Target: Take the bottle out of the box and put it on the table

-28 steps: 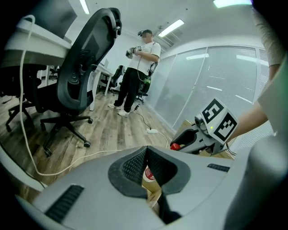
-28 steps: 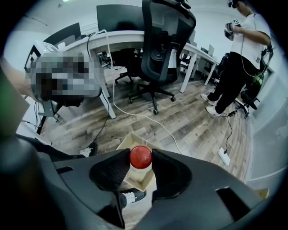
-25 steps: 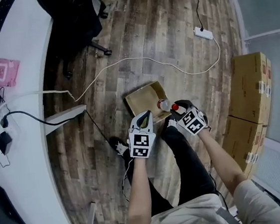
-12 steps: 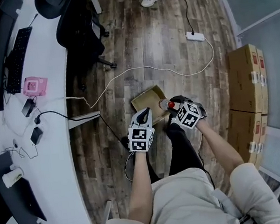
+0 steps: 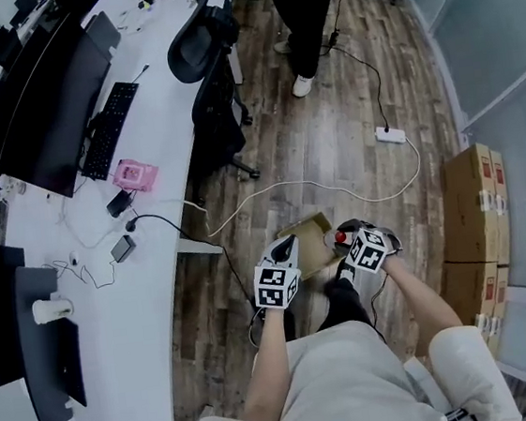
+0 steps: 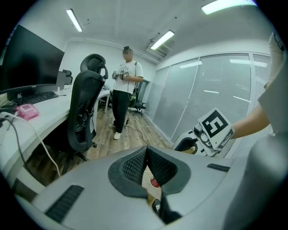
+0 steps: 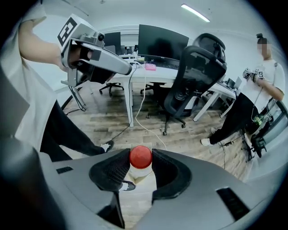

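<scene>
The bottle (image 7: 141,157), clear with a red cap, is clamped at its neck between the pads of my right gripper (image 7: 141,170), which points steeply down. In the head view the bottle's red cap (image 5: 341,237) shows at my right gripper (image 5: 348,243), above the open cardboard box (image 5: 307,237) on the wooden floor. My left gripper (image 5: 286,246) hangs beside it on the left, shut and empty; its pads meet in the left gripper view (image 6: 146,152). The white table (image 5: 114,307) runs along the left.
A black office chair (image 5: 209,58) stands at the table, and a person (image 5: 301,2) stands beyond it. A white cable (image 5: 280,190) and a power strip (image 5: 389,134) lie on the floor. Stacked cartons (image 5: 472,214) are at the right. Keyboard (image 5: 109,128) and monitors sit on the table.
Both grippers have risen well above the floor, the right one carrying the bottle up out of the box. The head view has lifted and now takes in more of the room.
</scene>
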